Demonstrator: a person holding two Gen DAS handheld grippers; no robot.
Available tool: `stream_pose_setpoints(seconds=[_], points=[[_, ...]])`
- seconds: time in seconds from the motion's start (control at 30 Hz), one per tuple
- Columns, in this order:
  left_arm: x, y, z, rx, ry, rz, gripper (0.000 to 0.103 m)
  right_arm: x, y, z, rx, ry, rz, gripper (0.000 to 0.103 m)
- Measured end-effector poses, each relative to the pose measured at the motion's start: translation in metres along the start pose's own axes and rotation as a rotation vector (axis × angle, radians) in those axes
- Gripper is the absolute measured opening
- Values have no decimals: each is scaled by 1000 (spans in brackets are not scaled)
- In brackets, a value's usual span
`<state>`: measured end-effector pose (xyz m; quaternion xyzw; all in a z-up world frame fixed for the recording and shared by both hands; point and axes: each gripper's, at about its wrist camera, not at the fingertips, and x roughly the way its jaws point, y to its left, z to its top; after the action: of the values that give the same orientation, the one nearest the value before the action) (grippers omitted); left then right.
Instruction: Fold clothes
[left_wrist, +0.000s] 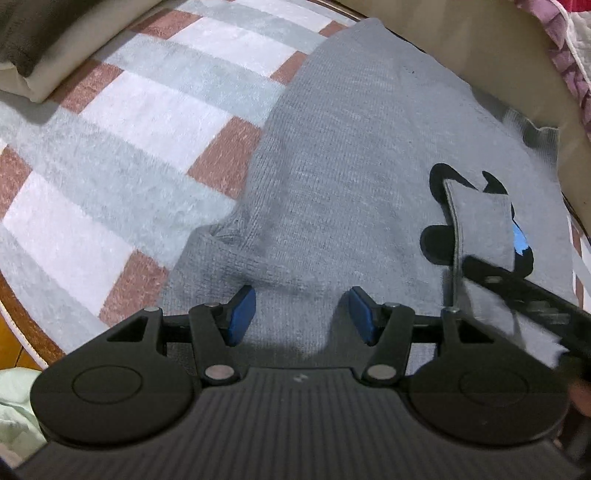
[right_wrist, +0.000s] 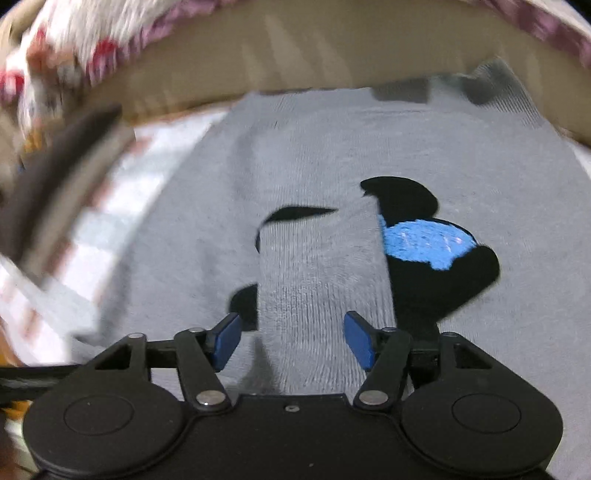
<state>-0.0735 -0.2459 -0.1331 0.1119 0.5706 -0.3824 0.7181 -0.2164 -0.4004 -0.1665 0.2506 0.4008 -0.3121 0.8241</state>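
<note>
Left gripper (left_wrist: 299, 314) and right gripper (right_wrist: 291, 341) both point downward, jaws apart and gripping nothing.

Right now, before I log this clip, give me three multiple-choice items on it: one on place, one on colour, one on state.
1. The grey sweater lies on:
A. a checked rug
B. a bare wooden table
C. a hanger

2. The patch inside the black motif is:
A. red
B. blue
C. yellow

3. The right tool is:
A. shut on a sock
B. open, nothing pressed between its pads
C. out of view

Answers:
1 A, the checked rug shows beside the sweater.
2 B, the blue patch.
3 B, its pads stand apart above the folded sleeve.
</note>
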Motion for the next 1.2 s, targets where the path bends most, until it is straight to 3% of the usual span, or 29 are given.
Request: stream_pose_setpoints(seconds=[0.03,0.1,0.13,0.17,0.2,0.37,0.5,0.67,0.8,0.87,1.0,1.13,1.2], points=[[0,2,1,-9,1,-5,55,4,10,-2,-79,-10,-33,72],[1,5,3,-29,2,-17,55,7,20,-8,-188,-25,-59,66],[0,6,3,-39,3,-24,55,4,19,-10,-219,-38,-65,43],[-1,7,2,-46,3,-29,55,0,16,-12,-240,-54,-68,14],[-1,8,3,-53,4,-33,55,-7,9,-12,-223,-62,-53,12],[-1,8,3,-64,14,-40,55,-95,-57,-26,95,-142,38,12],[0,5,2,-51,26,-35,55,-143,-115,-45,315,-90,95,12],[-1,-6,-5,16,73,-108,60,-164,-154,-67,353,-20,-9,10],[-4,-34,-20,163,98,-185,62,-164,-189,-77,509,-21,74,20],[-2,-50,-30,236,110,-193,65,-166,-195,-77,560,-32,97,56],[8,-80,-57,378,160,-178,67,-155,-191,-78,583,-6,92,57],[9,-109,-92,590,136,-84,74,-155,-187,-79,564,-5,99,57],[8,-113,-98,630,127,-72,75,-159,-190,-79,574,-26,102,57]])
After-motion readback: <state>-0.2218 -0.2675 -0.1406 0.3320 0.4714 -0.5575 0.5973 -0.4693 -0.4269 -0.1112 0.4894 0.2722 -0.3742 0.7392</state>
